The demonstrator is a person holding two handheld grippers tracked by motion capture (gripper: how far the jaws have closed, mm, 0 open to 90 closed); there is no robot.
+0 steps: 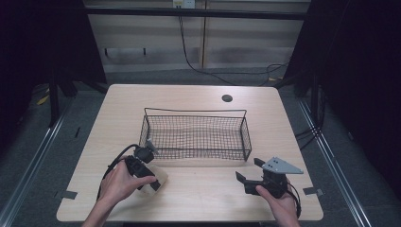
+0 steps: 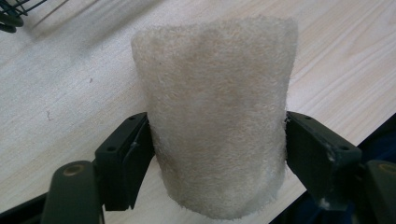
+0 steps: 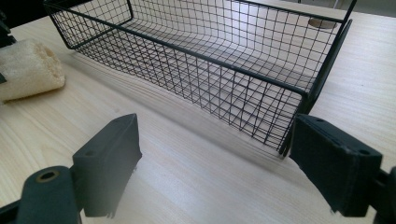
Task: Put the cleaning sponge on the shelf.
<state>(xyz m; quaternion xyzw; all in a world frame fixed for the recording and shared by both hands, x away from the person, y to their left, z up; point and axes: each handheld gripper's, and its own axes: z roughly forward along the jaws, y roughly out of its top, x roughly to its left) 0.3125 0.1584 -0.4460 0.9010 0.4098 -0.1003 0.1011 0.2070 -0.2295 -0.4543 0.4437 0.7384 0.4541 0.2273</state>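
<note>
A beige, fibrous loofah piece [image 2: 215, 107] lies on the wooden table, near its front left. My left gripper [image 2: 217, 144] is shut on it, one black jaw pressed against each side. In the high view the left gripper [image 1: 153, 182] points toward the table's front edge, with the loofah piece [image 1: 161, 178] showing pale beside the hand. My right gripper [image 1: 249, 169] rests at the front right, open with nothing between its jaws. In the right gripper view the right gripper [image 3: 215, 163] faces a black wire basket [image 3: 210, 79], and the loofah piece [image 3: 30, 67] lies far left.
The black wire basket [image 1: 194, 112] stands in the middle of the table [image 1: 189, 198], just beyond both grippers. A round cable hole [image 1: 227, 98] sits behind it. Cables trail across the floor at the back, and dark frames flank the table.
</note>
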